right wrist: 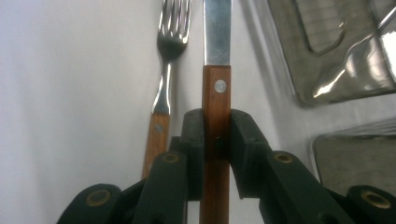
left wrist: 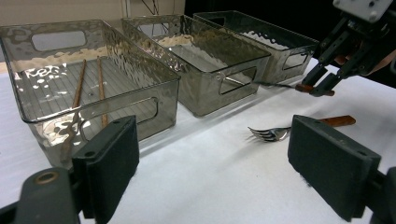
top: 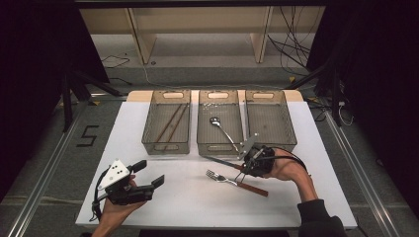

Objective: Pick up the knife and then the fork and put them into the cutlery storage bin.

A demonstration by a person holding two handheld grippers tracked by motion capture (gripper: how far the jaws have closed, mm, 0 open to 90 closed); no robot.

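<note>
White table, three bins, chopsticks left bin, spoon middle bin

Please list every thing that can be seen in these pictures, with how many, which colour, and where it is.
table: one, white top, under everything.
bins: three, clear smoky grey, in a row at the far side of the table.
chopsticks: two, brown, in the left bin.
spoon: one, silver, in the middle bin.
fork: one, silver with a brown wooden handle, lying on the table in front of the middle bin.
knife: one, steel blade and brown wooden handle, held by its handle.
shelf: one, pale wood, behind the table.
left gripper: one, black, open, at the near left of the table.
right gripper: one, black, closed on the knife handle.
</note>
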